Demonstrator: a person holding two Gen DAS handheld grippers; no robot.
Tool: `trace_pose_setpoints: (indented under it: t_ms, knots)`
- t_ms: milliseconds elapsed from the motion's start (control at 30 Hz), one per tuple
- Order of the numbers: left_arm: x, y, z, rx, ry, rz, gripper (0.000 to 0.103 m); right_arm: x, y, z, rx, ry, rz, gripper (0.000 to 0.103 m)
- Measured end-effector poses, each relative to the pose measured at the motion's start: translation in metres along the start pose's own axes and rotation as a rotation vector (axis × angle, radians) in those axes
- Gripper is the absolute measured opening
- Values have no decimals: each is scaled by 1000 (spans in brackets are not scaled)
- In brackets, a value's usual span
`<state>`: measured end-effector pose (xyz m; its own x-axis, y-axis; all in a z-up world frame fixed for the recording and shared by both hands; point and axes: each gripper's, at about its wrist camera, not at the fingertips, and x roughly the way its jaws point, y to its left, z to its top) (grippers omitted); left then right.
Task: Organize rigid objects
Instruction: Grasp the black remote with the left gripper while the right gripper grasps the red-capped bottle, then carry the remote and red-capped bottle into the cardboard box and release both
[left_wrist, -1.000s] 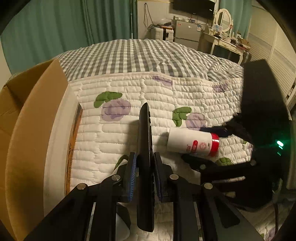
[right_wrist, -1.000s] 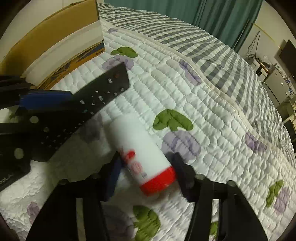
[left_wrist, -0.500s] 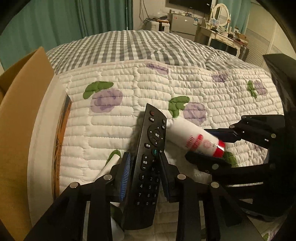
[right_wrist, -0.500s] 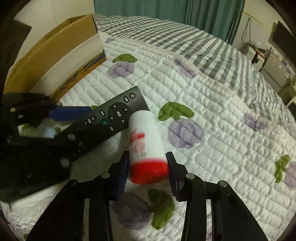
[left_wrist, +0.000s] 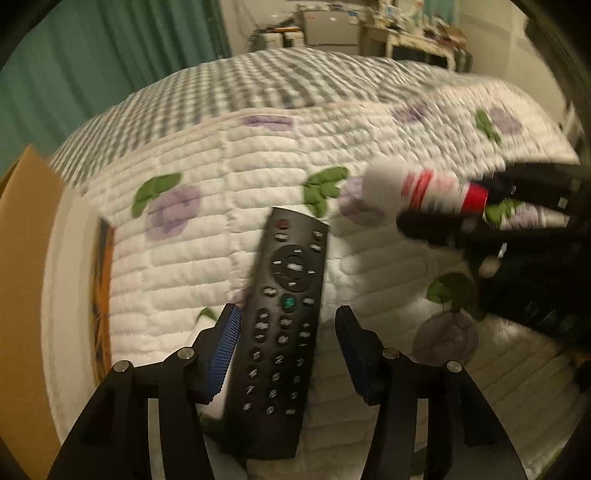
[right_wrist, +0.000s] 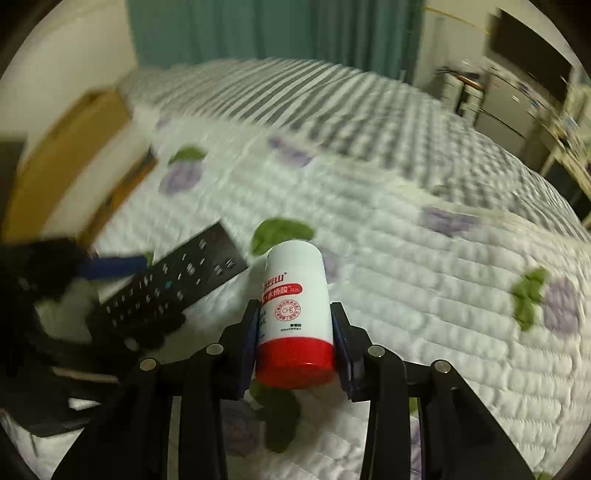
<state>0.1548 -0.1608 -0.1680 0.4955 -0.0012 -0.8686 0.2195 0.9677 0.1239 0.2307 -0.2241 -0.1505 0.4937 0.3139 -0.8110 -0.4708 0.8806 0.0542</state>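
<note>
A black remote control (left_wrist: 282, 325) lies face up on the quilted bed between the fingers of my left gripper (left_wrist: 286, 339), which is open with gaps on both sides of the remote. The remote also shows in the right wrist view (right_wrist: 170, 284). My right gripper (right_wrist: 295, 328) is shut on a white bottle with a red cap (right_wrist: 295, 317), cap toward the camera, held above the quilt. In the left wrist view the bottle (left_wrist: 424, 188) is at the right, lifted, held by the right gripper's dark fingers (left_wrist: 436, 225).
An open cardboard box (left_wrist: 26, 280) stands on the bed at the left, also in the right wrist view (right_wrist: 70, 162). The white quilt with purple flowers (left_wrist: 258, 177) covers the bed, with a grey checked blanket (left_wrist: 258, 85) beyond. Furniture stands at the far wall.
My left gripper has opened and the remote now lies flat, released. My right gripper has closed on the bottle and lifted it up and away to the right.
</note>
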Motion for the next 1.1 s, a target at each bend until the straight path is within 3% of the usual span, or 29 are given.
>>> trace_pose_setpoints:
  t_ms: [133,400,667,733,767,833,1100]
  knots:
    - [16,-3,3,8,16,-8,56,-8,-3,-4,17,-17,-8,36]
    - [3,6,7,-28,-9,-43,42,-22,-6,-12,49,-61,-53,36]
    - [-75,15,11,-43,-150,-83,37,-67,2,-21,104,-120,-123,36]
    - [-93,18,12,-45,-178,-88,29,-80,6,-19,125,-130,-129,36]
    - [-107,22,12,-52,-192,-88,20,-89,13,-16,126,-137,-139,36]
    - [-122,29,13,-66,-209,-122,19,-101,25,-9,109,-150,-155,36]
    - [-194,67,2,-95,-326,-126,19,-150,85,27,46,-211,-170,36]
